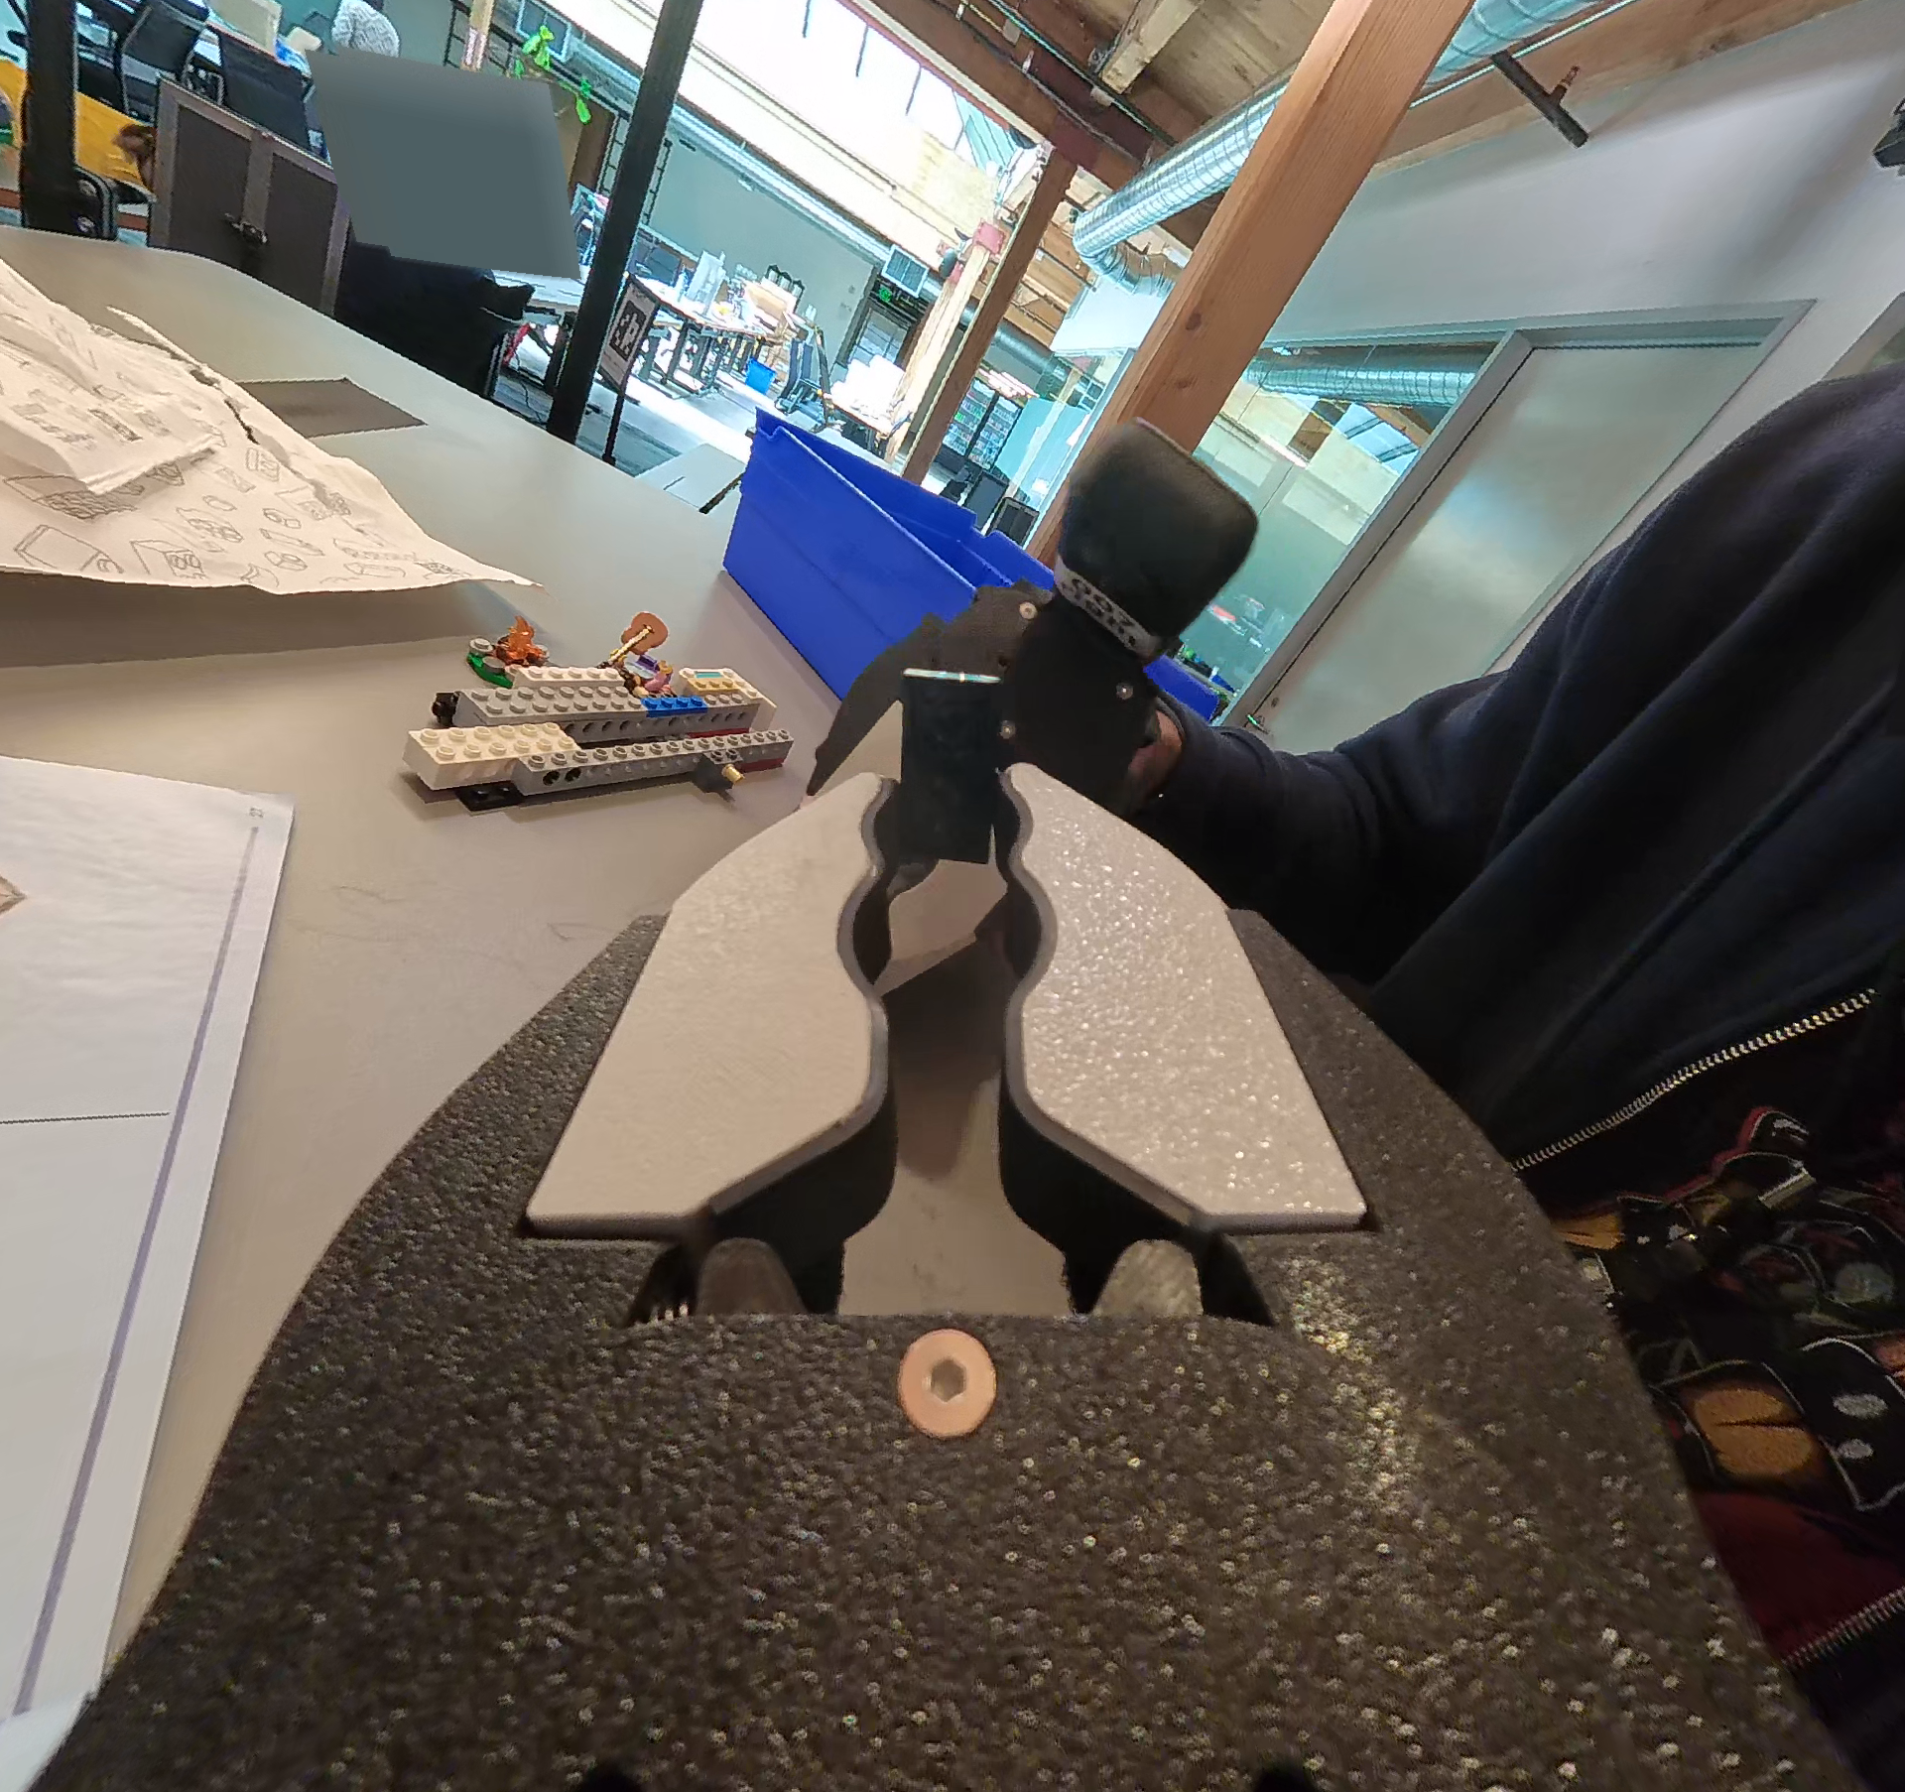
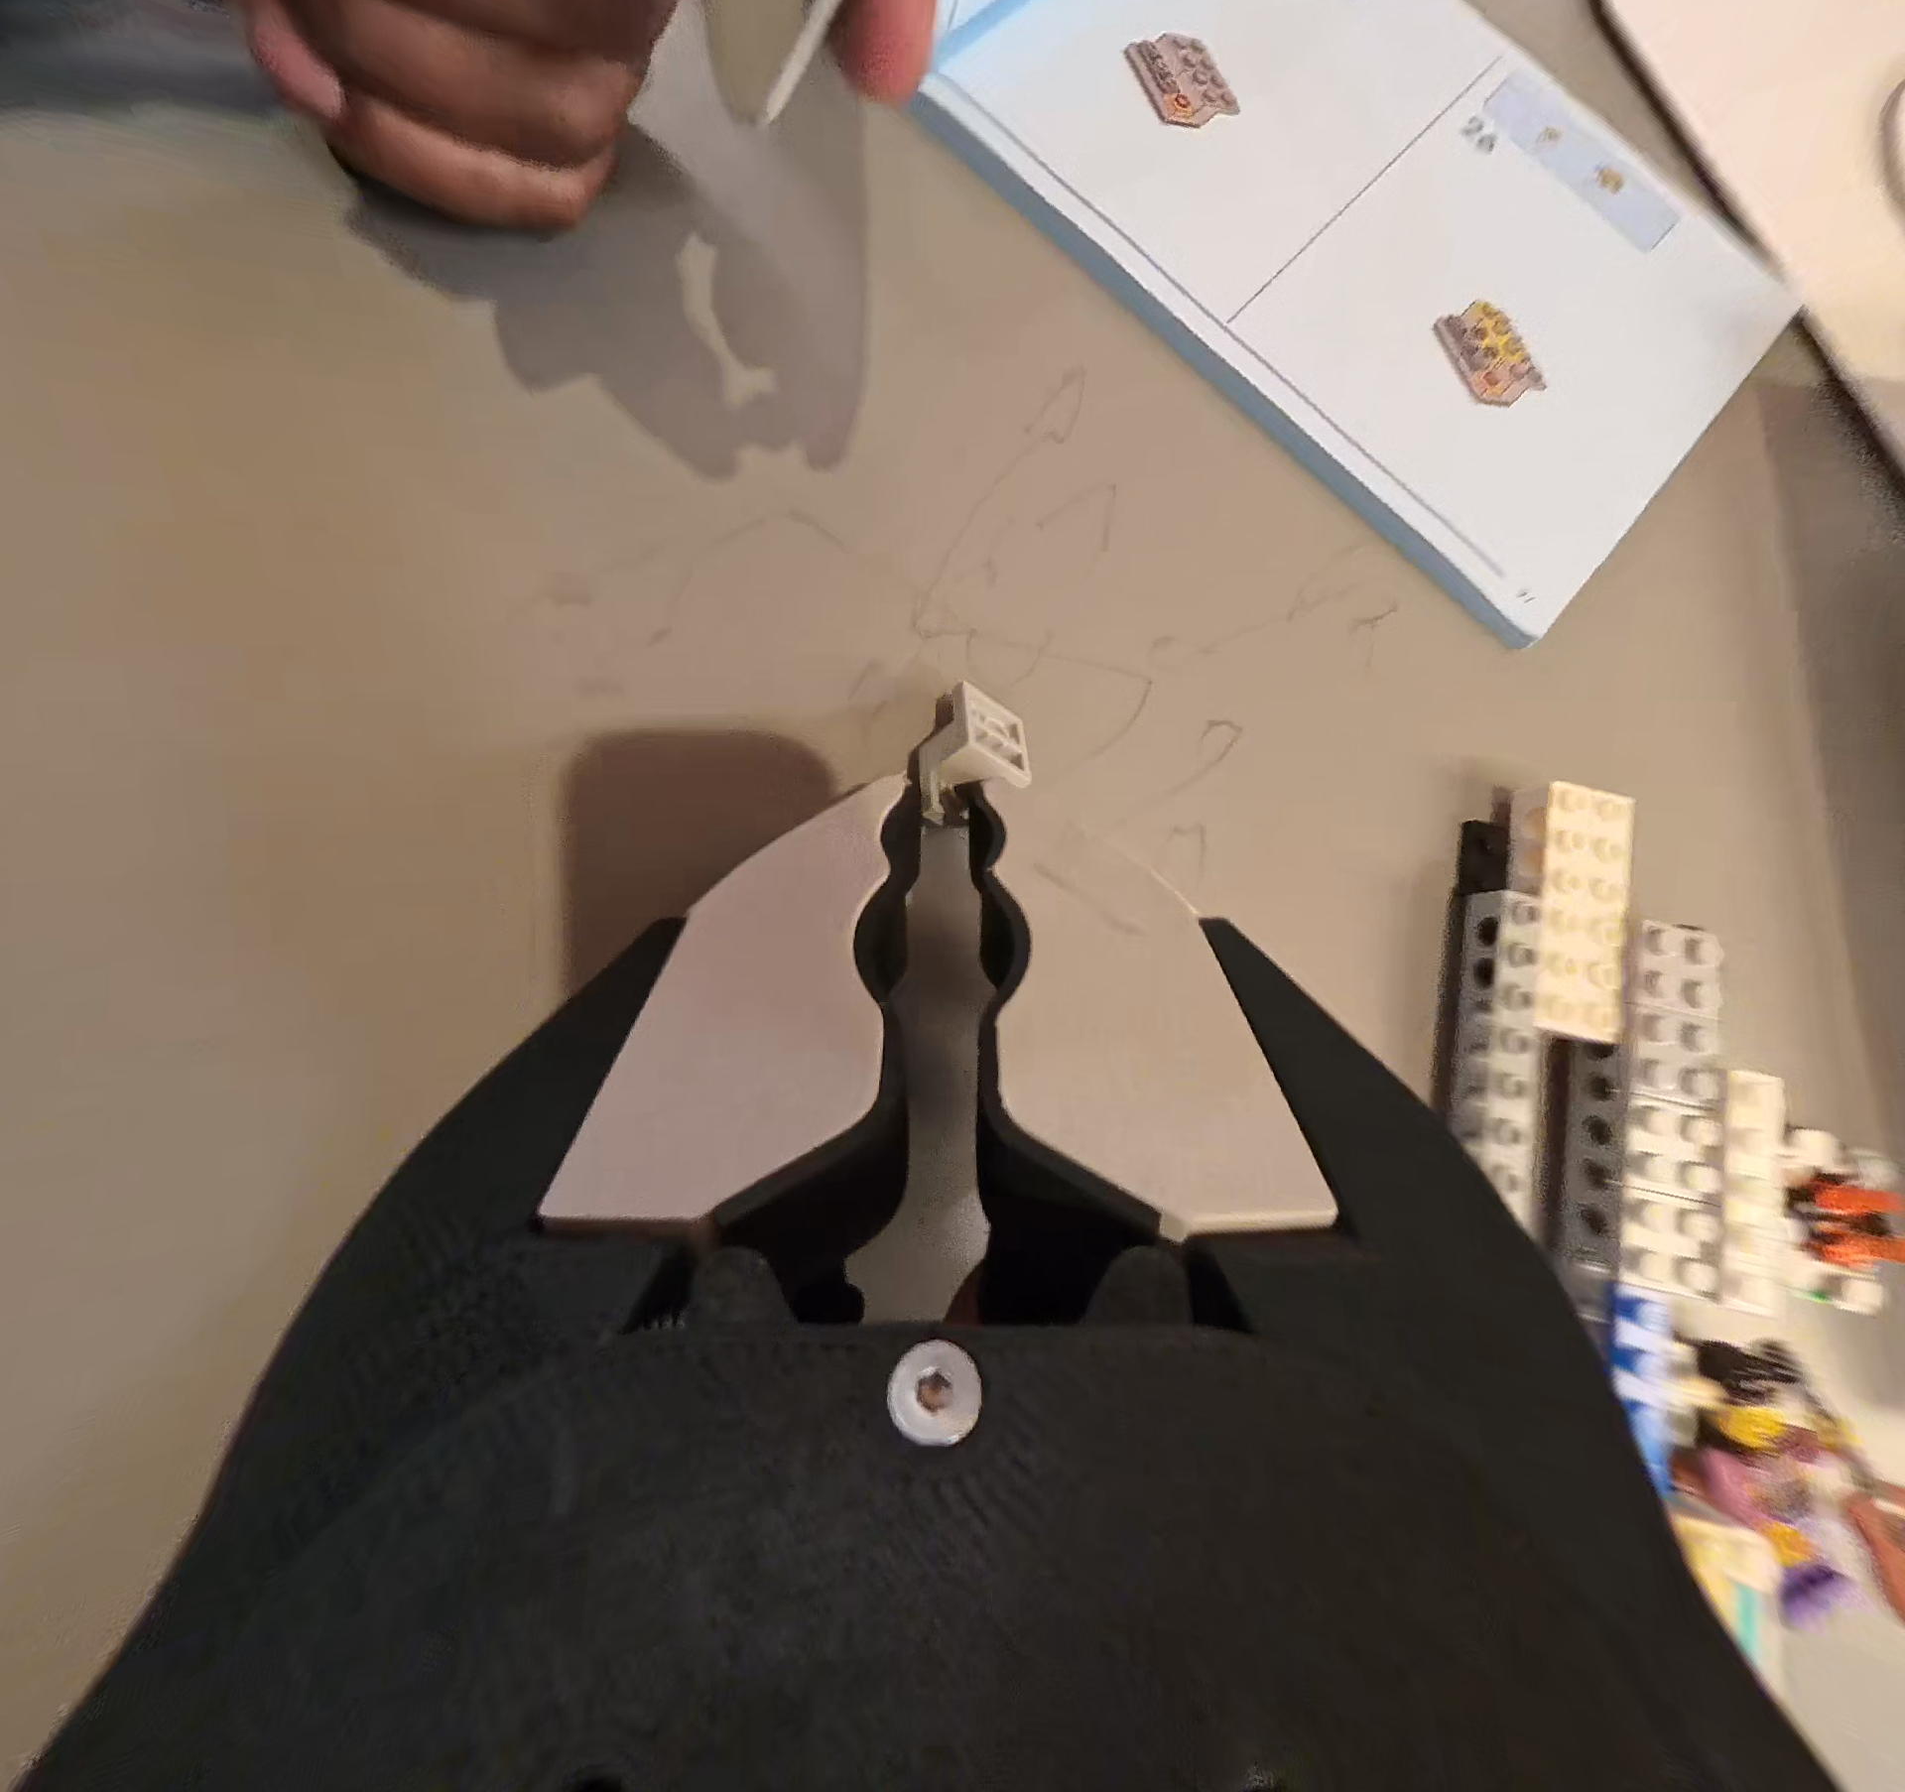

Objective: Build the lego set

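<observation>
In the left wrist view my left gripper [image 1: 943, 799] is lifted off the grey table [image 1: 433, 918]. It is shut on a small black flat piece [image 1: 943, 763] that stands upright between the fingertips. Just behind it is the right gripper's black body [image 1: 1082, 701], held by a hand in a dark sleeve [image 1: 1546, 763]. In the right wrist view my right gripper [image 2: 948, 804] is above the table [image 2: 309, 609]. It is shut on the clip end of a small light grey brick piece [image 2: 979, 737]. A hand [image 2: 464, 62] with the left gripper shows blurred at the top.
A brick model of white and grey beams with small figures lies on the table [image 1: 598, 727], at the right in the right wrist view [image 2: 1608, 1072]. An open instruction booklet [image 2: 1340, 227], printed crumpled paper [image 1: 155, 464] and a blue bin [image 1: 856, 547] are nearby. My hands' fingertips stand some 11 cm from each other.
</observation>
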{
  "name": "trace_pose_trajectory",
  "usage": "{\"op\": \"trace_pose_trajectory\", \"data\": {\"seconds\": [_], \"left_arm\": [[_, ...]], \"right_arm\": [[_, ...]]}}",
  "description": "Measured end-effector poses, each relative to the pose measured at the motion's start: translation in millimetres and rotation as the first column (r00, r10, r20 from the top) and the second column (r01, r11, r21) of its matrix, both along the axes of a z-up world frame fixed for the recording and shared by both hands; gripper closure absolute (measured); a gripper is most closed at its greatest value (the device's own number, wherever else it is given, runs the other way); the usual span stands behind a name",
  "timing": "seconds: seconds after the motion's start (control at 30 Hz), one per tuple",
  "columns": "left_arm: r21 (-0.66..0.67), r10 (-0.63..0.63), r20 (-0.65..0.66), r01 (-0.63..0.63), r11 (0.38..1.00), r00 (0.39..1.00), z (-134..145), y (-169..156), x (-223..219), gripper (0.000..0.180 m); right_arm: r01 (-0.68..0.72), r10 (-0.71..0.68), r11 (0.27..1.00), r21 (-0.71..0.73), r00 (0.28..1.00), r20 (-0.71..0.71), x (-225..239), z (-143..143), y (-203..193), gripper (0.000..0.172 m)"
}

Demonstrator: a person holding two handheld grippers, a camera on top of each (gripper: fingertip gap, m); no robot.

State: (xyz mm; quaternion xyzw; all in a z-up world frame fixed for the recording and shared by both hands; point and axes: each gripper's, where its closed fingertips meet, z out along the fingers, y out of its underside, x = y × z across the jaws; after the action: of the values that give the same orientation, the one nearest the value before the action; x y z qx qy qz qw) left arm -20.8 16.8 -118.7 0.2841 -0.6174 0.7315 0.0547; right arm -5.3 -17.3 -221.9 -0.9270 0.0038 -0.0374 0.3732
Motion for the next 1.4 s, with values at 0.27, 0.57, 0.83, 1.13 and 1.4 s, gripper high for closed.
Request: {"op": "trace_pose_trajectory", "data": {"seconds": [0.27,0.57,0.83,1.13,1.4], "left_arm": [[0.003,0.001,-0.005,-0.001,1.0,1.0,-1,2,0,0.163],[-0.003,0.0,-0.008,0.0,1.0,1.0,-1,2,1,0.163],[-0.001,-0.004,-0.009,0.004,1.0,1.0,-1,1,0,0.163],[-0.002,-0.008,-0.01,0.008,1.0,1.0,-1,1,-1,0.163],[-0.004,-0.009,-0.014,0.009,1.0,1.0,-1,1,-1,0.163]], "right_arm": [[0.31,-0.222,0.949,0.063,0.794,-0.566,9,8,4,0.166],[0.146,-0.134,0.965,0.216,0.989,-0.069,12,29,4,0.15],[0.049,-0.06,0.996,0.077,0.988,0.145,15,10,11,0.151],[0.111,-0.111,0.994,0.006,0.992,0.066,27,-8,5,0.152],[0.142,-0.142,0.988,0.059,0.99,-0.007,26,2,6,0.148]]}}
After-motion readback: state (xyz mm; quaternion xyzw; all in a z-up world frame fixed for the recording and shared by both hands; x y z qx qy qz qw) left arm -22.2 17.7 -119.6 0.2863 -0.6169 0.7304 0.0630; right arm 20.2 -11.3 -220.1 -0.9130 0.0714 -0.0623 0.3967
